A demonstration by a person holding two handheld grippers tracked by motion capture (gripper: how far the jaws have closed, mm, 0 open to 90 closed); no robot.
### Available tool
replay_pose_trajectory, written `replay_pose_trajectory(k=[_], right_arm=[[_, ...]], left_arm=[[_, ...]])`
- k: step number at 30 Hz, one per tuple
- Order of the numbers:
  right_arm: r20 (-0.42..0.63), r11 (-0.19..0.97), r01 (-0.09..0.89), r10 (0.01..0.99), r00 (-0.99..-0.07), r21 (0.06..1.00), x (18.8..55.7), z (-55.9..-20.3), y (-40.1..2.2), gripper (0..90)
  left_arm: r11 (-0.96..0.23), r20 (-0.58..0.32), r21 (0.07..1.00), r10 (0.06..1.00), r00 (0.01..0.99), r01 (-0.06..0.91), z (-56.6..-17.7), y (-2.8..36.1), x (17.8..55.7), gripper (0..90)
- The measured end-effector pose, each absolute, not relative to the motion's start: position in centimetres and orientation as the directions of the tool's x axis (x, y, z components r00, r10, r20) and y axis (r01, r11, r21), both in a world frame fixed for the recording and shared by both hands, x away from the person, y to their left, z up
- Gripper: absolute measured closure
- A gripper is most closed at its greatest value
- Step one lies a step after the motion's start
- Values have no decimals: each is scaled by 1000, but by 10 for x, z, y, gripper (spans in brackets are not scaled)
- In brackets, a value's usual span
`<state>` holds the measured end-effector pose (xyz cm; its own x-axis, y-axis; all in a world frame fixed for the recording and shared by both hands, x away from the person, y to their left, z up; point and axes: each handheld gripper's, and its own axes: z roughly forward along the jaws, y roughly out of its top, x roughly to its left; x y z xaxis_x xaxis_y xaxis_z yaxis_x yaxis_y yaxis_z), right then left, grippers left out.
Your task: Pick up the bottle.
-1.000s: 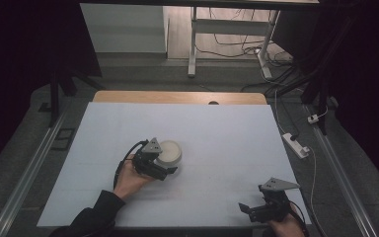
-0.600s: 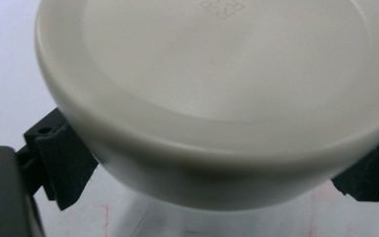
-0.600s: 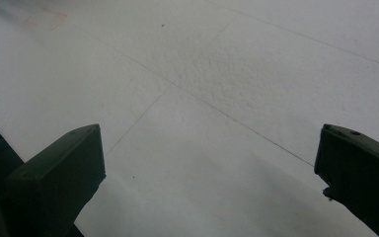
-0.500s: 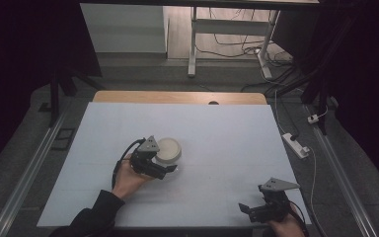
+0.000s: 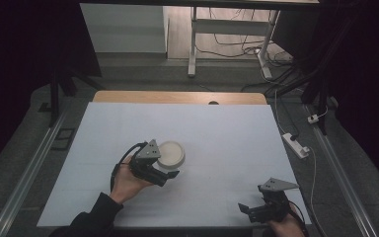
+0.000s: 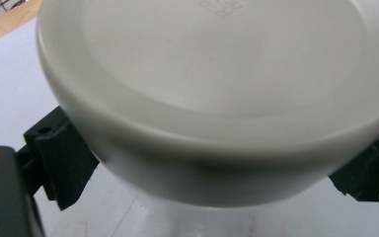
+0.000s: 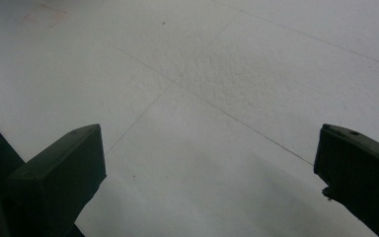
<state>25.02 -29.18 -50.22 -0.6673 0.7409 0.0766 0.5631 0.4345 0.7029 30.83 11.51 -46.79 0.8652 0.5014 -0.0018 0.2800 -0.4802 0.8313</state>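
At five o'clock on the table (image 5: 217,128), the right gripper (image 5: 256,211) is held idle at the near edge, its jaws spread wide with nothing between them. Left of centre, at about seven o'clock, a white bowl (image 5: 170,153) is clasped across its sides by the left gripper (image 5: 170,174). The grip should be kept firm and level, since a smooth curved wall could slip.

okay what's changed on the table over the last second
Very little. The left gripper remains around the white round container, jaws on either side of it, and the pair has barely shifted, if at all. The right gripper still waits open at the near right corner of the white table.
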Motion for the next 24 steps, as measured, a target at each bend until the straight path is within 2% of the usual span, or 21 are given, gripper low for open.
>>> replay_pose_trajectory(k=[4,24], right_arm=[[75,436,563,741,-667,702,250,-502,-291,0],[79,432,563,741,-667,705,250,-502,-292,0]], left_arm=[[-468,-19,837,494,869,284,-462,119,303,78],[-506,11,822,474,880,262,-451,119,282,78]])
